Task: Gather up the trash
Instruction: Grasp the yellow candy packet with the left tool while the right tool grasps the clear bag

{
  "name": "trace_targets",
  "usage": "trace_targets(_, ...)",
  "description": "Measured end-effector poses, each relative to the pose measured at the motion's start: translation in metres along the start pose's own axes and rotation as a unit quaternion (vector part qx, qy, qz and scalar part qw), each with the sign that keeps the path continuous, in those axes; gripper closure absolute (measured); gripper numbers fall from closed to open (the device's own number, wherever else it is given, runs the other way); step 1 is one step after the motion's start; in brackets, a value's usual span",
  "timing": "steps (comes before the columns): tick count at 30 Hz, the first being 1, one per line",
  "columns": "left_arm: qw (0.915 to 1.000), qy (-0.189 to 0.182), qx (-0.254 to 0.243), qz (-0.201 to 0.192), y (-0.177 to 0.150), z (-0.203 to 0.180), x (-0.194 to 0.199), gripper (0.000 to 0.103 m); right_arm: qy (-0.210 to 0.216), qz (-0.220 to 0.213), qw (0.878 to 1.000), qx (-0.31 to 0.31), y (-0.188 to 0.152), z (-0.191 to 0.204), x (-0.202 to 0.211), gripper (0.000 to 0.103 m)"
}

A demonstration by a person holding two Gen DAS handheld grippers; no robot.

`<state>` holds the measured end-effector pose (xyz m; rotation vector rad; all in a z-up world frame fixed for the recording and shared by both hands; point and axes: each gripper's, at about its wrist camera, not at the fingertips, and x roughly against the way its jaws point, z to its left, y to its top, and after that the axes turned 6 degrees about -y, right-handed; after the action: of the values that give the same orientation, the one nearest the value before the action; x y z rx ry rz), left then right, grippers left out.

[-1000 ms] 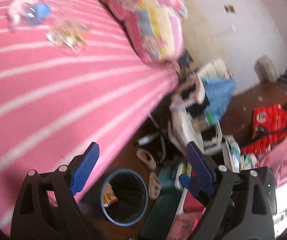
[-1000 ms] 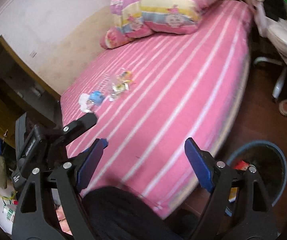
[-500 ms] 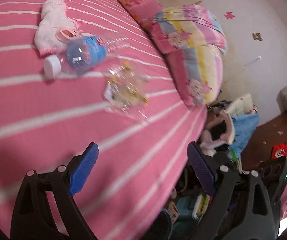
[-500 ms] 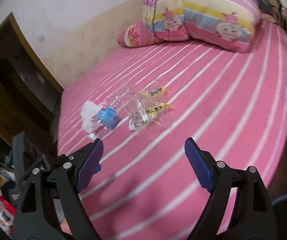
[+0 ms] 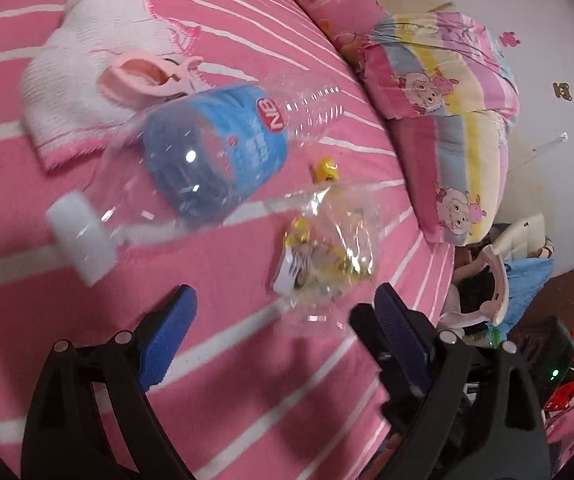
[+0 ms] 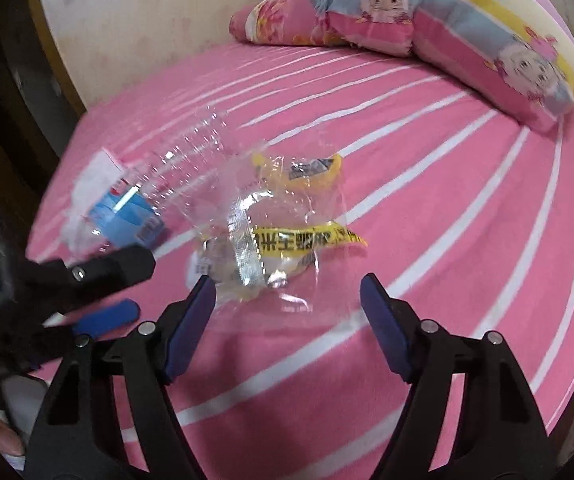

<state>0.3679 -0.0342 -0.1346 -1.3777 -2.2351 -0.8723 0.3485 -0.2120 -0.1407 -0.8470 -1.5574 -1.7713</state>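
On the pink striped bed lie two pieces of trash, side by side: a crushed clear plastic bottle with a blue label and a white cap, lying on its side, and a crumpled clear wrapper printed with yellow bands. The bottle rests against a white and pink cloth on which a pale pink clip sits. The left gripper hangs over the bedsheet with its blue pads spread wide and nothing between them — the wrapper lies just ahead of its fingertips, the bottle a little further up and to the left. The right gripper points down at the wrapper from the other side; its jaws are closing, yet the pads are apart from the wrapper, whose near edge sits just ahead of the gap and touches neither pad. In the right wrist view the left gripper shows at the lower left edge, near the bottle — whether it touches the bottle cannot be told through the blur. Cartoon-print pillows are piled at the head of the bed, well apart from the trash.
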Motion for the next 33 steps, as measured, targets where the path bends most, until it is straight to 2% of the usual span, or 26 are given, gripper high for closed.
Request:
trace_targets(2,1.0000,0.001,-0.005,0.000,0.004,-0.003,-0.005,0.015,-0.017,0.004,1.000,0.019,0.004,0.004,-0.010,0.040)
trace_targets(4,0.9999,0.007,-0.012,0.003,0.007,-0.005,-0.010,0.015,-0.008,0.014,1.000,0.017,0.006,0.002,-0.017,0.062)
trace_targets(6,0.9997,0.012,-0.022,0.004,0.009,-0.007,-0.017,0.015,0.003,0.018,1.000,0.009,0.006,-0.004,-0.019,0.078)
trace_targets(9,0.9993,0.018,-0.032,0.002,0.012,-0.012,-0.023,0.015,0.008,0.006,1.000,-0.006,0.007,-0.015,-0.013,0.083)
trace_targets(12,0.9985,0.023,-0.049,0.003,0.014,-0.019,-0.029,0.015,0.037,-0.009,0.998,-0.044,0.008,-0.034,-0.002,0.085)
trace_targets(16,0.9950,0.043,-0.090,0.007,0.017,-0.033,-0.042,0.015,0.037,-0.036,0.995,-0.084,0.008,-0.064,0.015,0.085)
trace_targets(19,0.9862,0.077,-0.146,0.014,0.016,-0.046,-0.059,0.015,0.034,-0.048,0.994,-0.098,0.008,-0.076,0.024,0.085)
trace_targets(22,0.9733,0.103,-0.204,0.019,0.010,-0.058,-0.076,0.016,0.033,-0.051,0.993,-0.099,0.008,-0.080,0.029,0.085)
trace_targets(23,0.9698,0.107,-0.218,0.020,0.009,-0.060,-0.079,0.021,0.032,-0.052,0.993,-0.097,0.008,-0.081,0.031,0.085)
trace_targets(24,0.9655,0.113,-0.234,0.019,0.007,-0.062,-0.083,0.030,0.032,-0.052,0.993,-0.098,0.009,-0.082,0.032,0.085)
trace_targets(25,0.9581,0.125,-0.257,0.023,0.004,-0.066,-0.089,0.042,0.032,-0.053,0.993,-0.098,0.009,-0.083,0.032,0.085)
trace_targets(27,0.9522,0.129,-0.276,0.025,0.000,-0.069,-0.093,0.069,0.035,-0.050,0.993,-0.101,0.009,-0.084,0.033,0.085)
trace_targets(30,0.9530,0.121,-0.277,0.022,-0.002,-0.066,-0.091,0.072,0.041,-0.050,0.992,-0.106,0.010,-0.085,0.035,0.085)
trace_targets(31,0.9550,0.111,-0.274,0.021,-0.002,-0.066,-0.088,0.085,0.043,-0.051,0.992,-0.108,0.011,-0.084,0.037,0.085)
trace_targets(32,0.9575,0.099,-0.270,0.023,-0.002,-0.065,-0.085,0.092,0.044,-0.051,0.992,-0.109,0.011,-0.084,0.038,0.085)
trace_targets(33,0.9601,0.090,-0.264,0.021,-0.003,-0.065,-0.082,0.093,0.047,-0.052,0.991,-0.112,0.010,-0.084,0.039,0.085)
